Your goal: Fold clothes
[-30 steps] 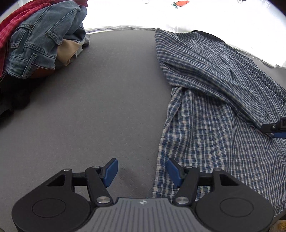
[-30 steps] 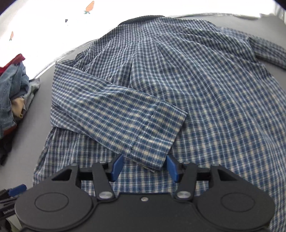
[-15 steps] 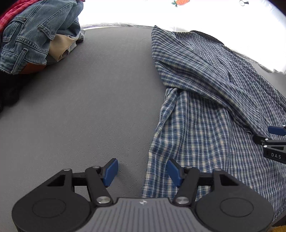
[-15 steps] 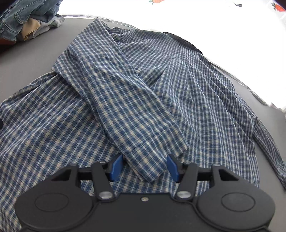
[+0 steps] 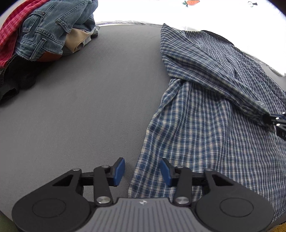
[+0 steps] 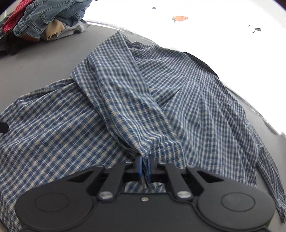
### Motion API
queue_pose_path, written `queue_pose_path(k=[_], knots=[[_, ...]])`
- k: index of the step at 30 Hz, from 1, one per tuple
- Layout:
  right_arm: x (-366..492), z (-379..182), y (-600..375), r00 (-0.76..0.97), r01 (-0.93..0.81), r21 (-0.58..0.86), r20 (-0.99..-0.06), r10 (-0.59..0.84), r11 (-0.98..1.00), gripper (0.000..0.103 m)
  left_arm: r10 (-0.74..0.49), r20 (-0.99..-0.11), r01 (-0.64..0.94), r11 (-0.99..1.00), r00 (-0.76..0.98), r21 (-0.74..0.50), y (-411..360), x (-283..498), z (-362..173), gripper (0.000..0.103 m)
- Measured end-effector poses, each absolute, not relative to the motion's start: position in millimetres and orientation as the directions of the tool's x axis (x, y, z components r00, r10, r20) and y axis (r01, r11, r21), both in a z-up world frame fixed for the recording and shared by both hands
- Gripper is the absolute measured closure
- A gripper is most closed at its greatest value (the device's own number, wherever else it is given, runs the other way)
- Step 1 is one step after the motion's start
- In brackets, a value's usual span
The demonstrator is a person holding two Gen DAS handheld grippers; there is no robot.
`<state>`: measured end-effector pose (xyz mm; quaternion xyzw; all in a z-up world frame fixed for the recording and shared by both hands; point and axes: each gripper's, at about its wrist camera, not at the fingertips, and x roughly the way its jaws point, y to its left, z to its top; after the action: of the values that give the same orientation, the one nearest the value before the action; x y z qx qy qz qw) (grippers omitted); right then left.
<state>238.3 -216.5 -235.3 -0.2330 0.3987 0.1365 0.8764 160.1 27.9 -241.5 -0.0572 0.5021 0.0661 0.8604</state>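
Observation:
A blue and white checked shirt (image 5: 205,110) (image 6: 125,100) lies spread on the grey table (image 5: 80,107). My right gripper (image 6: 145,166) is shut on the cuff of the sleeve (image 6: 132,114) folded across the shirt's body, and the cloth bunches at its blue pads. It also shows at the right edge of the left wrist view, as the right gripper (image 5: 276,120) pinching that cuff. My left gripper (image 5: 142,171) hovers at the shirt's lower left hem. Its jaws are closing, with the hem edge between the pads but not pressed.
A heap of clothes, with blue jeans (image 5: 53,26) (image 6: 44,16), a red garment (image 5: 9,35) and dark cloth, sits at the table's far left. A white sheet printed with carrots (image 6: 180,18) lies beyond the far edge. Bare grey table lies left of the shirt.
The right gripper rolled and shut on the sleeve cuff, bunching it. The left gripper slid along the hem and its jaws narrowed.

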Motion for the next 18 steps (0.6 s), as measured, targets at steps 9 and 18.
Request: queue_pose_path(k=[9, 18], knots=[[259.3, -195.4, -255.0, 0.848, -0.275, -0.552, -0.525, -0.071, 0.787, 0.099, -0.024, -0.848, -0.197, 0.969, 0.529, -0.15, 10.0, 144.0, -210.7, 0.102], [293.9, -152.9, -335.1, 0.903, -0.082, -0.605, -0.382, -0.198, 0.792, 0.099, -0.242, -0.798, 0.067, 0.967, 0.552, -0.247, -99.7, 160.8, -166.5, 0.102]])
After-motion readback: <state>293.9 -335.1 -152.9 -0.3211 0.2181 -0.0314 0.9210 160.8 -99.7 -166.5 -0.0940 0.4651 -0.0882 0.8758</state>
